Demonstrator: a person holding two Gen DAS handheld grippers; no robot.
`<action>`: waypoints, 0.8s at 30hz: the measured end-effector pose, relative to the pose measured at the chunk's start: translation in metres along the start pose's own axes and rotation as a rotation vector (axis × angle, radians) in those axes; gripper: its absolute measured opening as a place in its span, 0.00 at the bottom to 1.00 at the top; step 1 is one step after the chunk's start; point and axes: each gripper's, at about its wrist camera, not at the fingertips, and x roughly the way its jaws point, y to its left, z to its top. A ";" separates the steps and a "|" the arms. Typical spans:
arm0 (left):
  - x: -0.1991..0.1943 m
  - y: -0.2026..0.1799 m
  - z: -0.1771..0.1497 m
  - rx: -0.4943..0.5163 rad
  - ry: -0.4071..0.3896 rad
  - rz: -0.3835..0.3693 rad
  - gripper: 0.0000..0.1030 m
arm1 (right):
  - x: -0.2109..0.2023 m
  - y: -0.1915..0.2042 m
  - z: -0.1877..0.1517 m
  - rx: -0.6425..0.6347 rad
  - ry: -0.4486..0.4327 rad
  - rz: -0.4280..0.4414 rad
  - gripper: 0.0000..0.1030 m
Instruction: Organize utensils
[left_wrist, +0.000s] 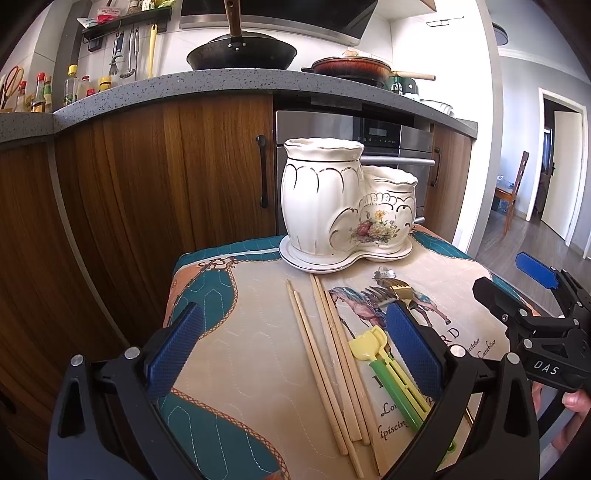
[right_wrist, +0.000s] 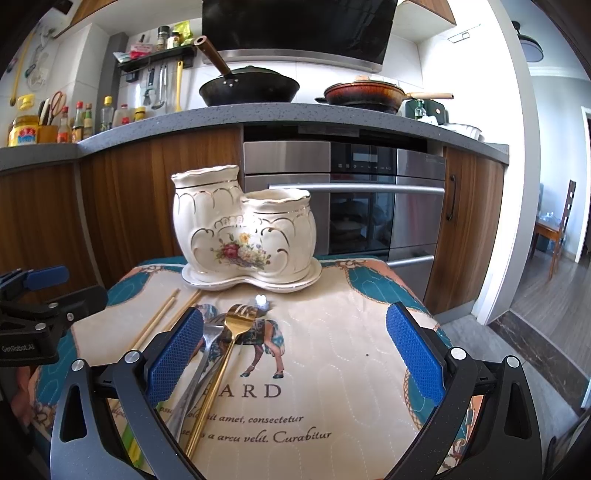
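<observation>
Jaws on both grippers stand wide apart and hold nothing: the left gripper (left_wrist: 295, 354) hovers low over the chopsticks (left_wrist: 325, 365), which lie between its blue pads, while the right gripper (right_wrist: 295, 350) hangs over the printed cloth (right_wrist: 332, 369) with the gold fork (right_wrist: 221, 362) and a silver utensil (right_wrist: 201, 365) just inside its left pad. Everything to be sorted lies flat on the surface: 4 wooden chopsticks in loose pairs, a yellow-and-green plastic utensil (left_wrist: 388, 373) just beside them, then the metal pieces nearer the right side. At the far edge of the cloth stands the white ceramic holder (right_wrist: 243, 229), upright on its matching tray (right_wrist: 251, 282), with 2 openings, 1 taller than the other, and nothing showing above either rim. That layout suggests the task has barely begun; each hand seems stationed over its own group, the left for the long sticks, the right for the fork. Thin sticks lying flat may roll or splay when pinched, so a square approach looks wise
</observation>
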 end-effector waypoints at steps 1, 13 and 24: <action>0.000 0.000 0.000 0.000 0.000 0.000 0.95 | 0.000 0.000 0.000 0.000 0.000 0.000 0.96; 0.001 0.001 0.000 -0.004 0.002 0.001 0.95 | 0.000 0.000 0.000 0.000 0.000 -0.001 0.96; 0.002 0.002 0.001 -0.015 0.006 -0.002 0.95 | 0.000 0.000 0.000 0.001 0.002 0.000 0.96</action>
